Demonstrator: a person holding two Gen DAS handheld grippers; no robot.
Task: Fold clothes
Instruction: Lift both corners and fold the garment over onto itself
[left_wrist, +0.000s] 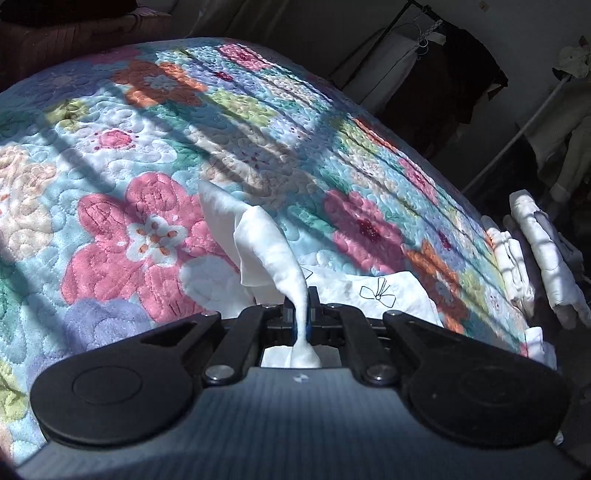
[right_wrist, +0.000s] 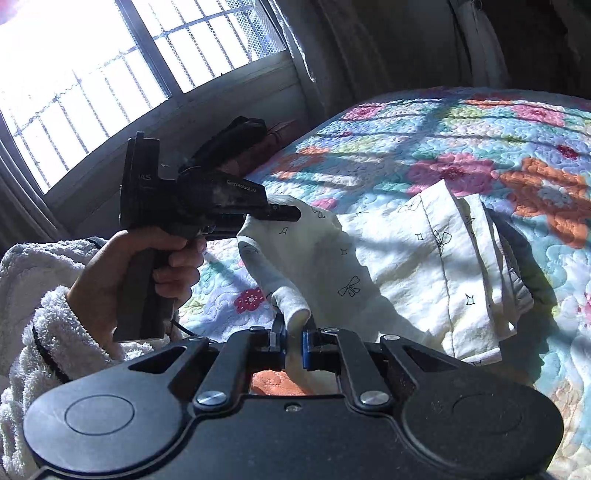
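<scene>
The left tool (left_wrist: 302, 310) was clamped on a twisted corner of the white garment (left_wrist: 266, 243), its jaws together with only the cloth between them. The right tool (right_wrist: 293, 341) stood slightly apart around another bunched corner of that garment (right_wrist: 399, 258); whether its pads actually pinched the cloth could not be told. In the right wrist view the left tool (right_wrist: 284, 213) showed at center left, held by a hand (right_wrist: 122, 273) in a fluffy white sleeve (right_wrist: 37, 295).

Below lay a bed with a floral quilt (left_wrist: 147, 166), striped by window shadows. A barred window (right_wrist: 110, 74) filled the upper left; hanging clothes (left_wrist: 443, 81) stood upper right.

The garment was white with small black bow prints, lifted at two corners near lower center, the rest lying folded on the quilt.
</scene>
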